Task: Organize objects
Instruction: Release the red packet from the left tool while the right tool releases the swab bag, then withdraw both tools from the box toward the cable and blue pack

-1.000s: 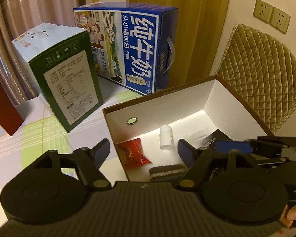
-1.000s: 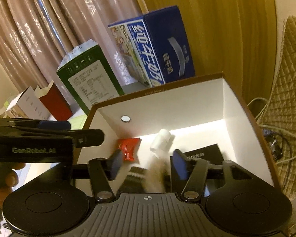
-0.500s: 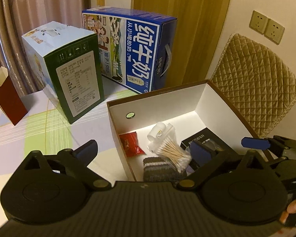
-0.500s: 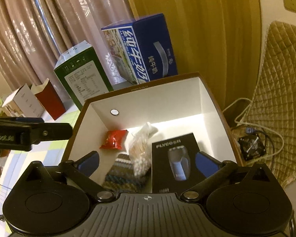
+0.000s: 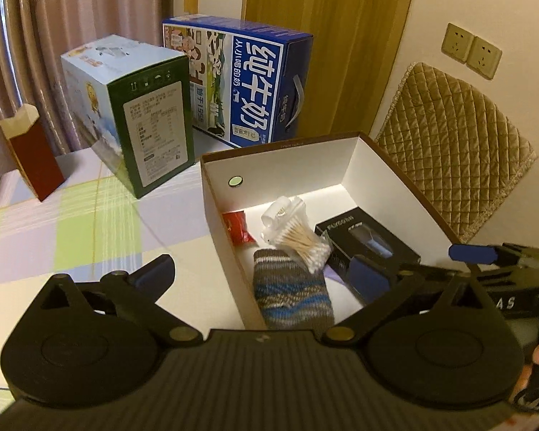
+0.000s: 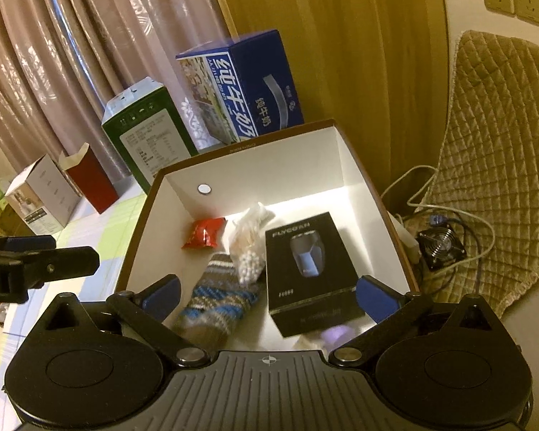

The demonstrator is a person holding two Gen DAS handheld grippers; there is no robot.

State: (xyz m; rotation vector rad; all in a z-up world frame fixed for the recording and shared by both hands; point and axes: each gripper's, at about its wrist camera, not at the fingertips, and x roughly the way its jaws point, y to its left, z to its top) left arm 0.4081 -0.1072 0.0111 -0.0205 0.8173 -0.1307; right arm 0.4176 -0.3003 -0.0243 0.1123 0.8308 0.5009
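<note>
Both sets of fingers were spread, nothing held. Right gripper [image 6: 267, 292] was nearer: shaver box [image 6: 311, 269] lay just ahead between its fingers, long axis running along them.

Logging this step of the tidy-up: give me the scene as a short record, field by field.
container: open white-lined box on the checked tablecloth
inside box: red packet, bag of cotton swabs, knitted striped pouch, black shaver box
swabs: lean on the knitted striped pouch
behind box: green carton, blue milk carton
left gripper: open, empty
right gripper: open, empty, above the box
</note>
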